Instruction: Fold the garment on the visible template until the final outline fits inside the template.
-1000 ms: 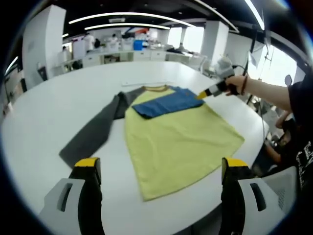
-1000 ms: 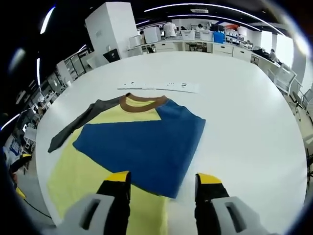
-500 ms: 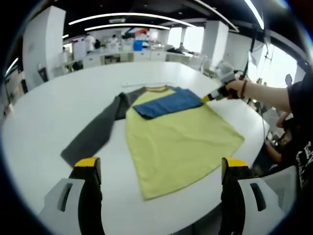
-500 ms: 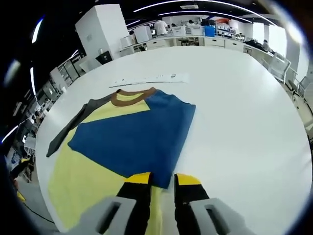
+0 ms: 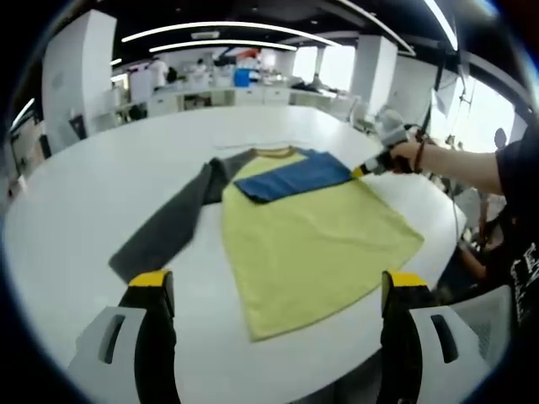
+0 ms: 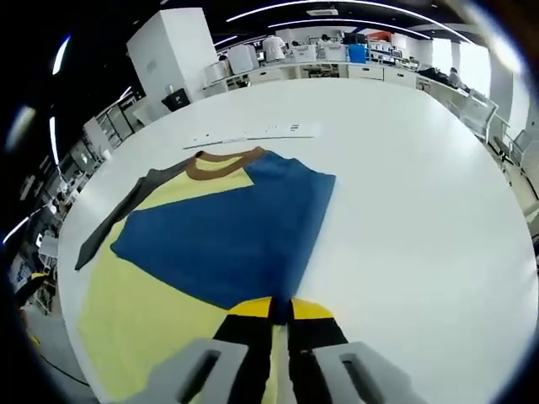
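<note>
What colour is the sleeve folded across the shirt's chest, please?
Blue sleeve, clearest in the right gripper view.

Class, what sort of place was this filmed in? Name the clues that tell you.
Probably an open-plan lab or office: a big round white table holding a shirt, rows of desks behind, and long strip ceiling lights.

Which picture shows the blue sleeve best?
The right gripper view: the blue sleeve lies big and close, folded across the yellow shirt, its edge pinched by the right gripper. The left gripper view shows it small and far away.
</note>
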Demonstrator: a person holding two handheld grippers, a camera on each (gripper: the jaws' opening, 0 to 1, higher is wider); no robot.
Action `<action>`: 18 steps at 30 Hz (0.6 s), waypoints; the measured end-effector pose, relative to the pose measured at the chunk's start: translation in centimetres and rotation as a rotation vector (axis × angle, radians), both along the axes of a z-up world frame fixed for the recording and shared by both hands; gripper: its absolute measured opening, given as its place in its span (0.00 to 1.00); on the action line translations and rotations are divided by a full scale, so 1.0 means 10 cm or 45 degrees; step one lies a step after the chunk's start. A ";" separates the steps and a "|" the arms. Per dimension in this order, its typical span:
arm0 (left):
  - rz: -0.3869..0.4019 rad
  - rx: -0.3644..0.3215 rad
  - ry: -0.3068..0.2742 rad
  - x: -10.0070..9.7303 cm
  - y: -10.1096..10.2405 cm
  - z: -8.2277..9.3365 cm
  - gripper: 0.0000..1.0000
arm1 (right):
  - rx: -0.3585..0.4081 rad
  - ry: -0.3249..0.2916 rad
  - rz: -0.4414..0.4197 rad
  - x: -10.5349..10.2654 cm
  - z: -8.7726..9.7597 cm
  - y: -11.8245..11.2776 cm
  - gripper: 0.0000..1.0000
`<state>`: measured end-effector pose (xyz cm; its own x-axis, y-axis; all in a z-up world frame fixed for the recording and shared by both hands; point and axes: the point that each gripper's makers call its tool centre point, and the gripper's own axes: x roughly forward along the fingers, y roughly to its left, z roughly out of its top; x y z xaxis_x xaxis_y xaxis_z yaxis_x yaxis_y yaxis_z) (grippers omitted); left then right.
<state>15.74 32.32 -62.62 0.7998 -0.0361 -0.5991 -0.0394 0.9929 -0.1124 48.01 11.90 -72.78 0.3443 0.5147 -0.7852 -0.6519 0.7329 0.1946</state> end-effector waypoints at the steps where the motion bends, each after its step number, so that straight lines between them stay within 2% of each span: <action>1: 0.002 -0.001 -0.001 0.00 0.00 0.00 0.99 | -0.004 -0.001 0.004 0.01 0.00 0.00 0.00; 18: 0.012 0.000 0.006 0.00 0.03 -0.02 0.99 | -0.050 -0.019 0.045 -0.03 0.02 -0.09 0.00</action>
<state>15.74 32.66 -62.82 0.7973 -0.0285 -0.6029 -0.0496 0.9924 -0.1124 47.67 11.00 -72.55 0.3384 0.4960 -0.7997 -0.6802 0.7162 0.1563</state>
